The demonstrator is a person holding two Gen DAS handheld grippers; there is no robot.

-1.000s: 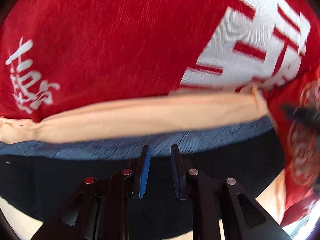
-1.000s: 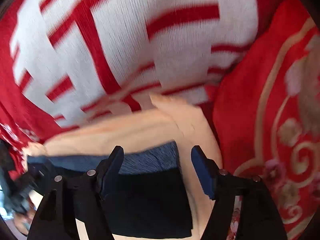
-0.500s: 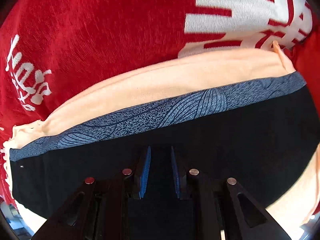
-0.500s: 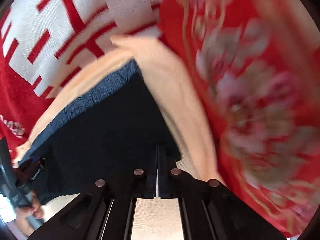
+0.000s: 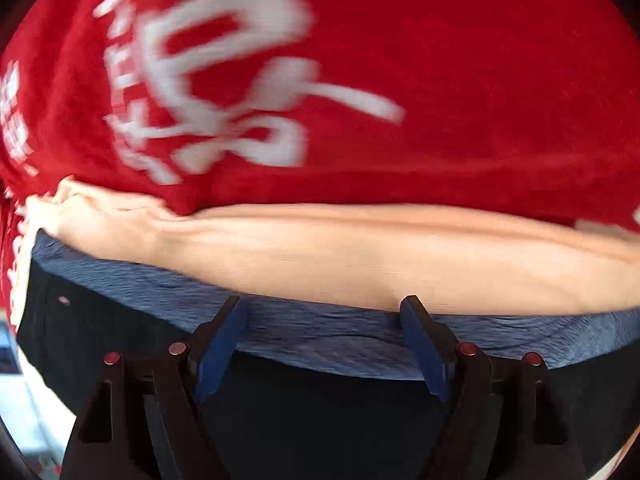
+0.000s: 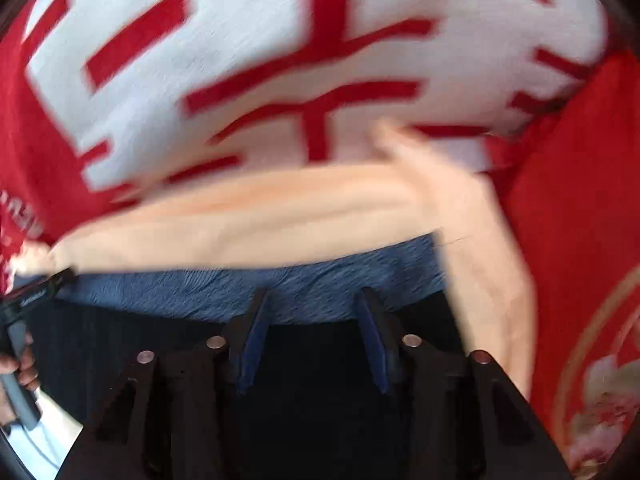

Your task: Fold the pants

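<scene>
A red cloth with large white printed characters (image 5: 440, 80) fills the field beyond both grippers, spread as the surface under everything else; in the right wrist view the same red cloth (image 6: 280, 40) shows broad white blocks crossed by red strokes, and a second red fabric with gold and floral ornament (image 6: 580, 240) lies to the right of the right gripper. On the red cloth rests a folded peach-coloured fabric (image 5: 320, 252), running as a band across the frame just ahead of the fingertips, its corner visible in the right wrist view (image 6: 280, 216). On top of it, directly under both grippers, lie the dark pants with a mottled blue-grey waistband (image 5: 320, 340); the waistband (image 6: 240, 288) runs crosswise at the fingertips and the black fabric extends back beneath the gripper bodies. The black left gripper with blue pads (image 5: 324, 312) points steeply down over the waistband, its jaws opening and standing wide, pads clear of the cloth, nothing clamped. The black right gripper with blue pads (image 6: 312, 296) is likewise opening, its jaws roughly half apart above the waistband near the pants' right edge, gripping nothing. At the left edge of the right wrist view, a person's hand (image 6: 16, 368) holds the left gripper's handle.
</scene>
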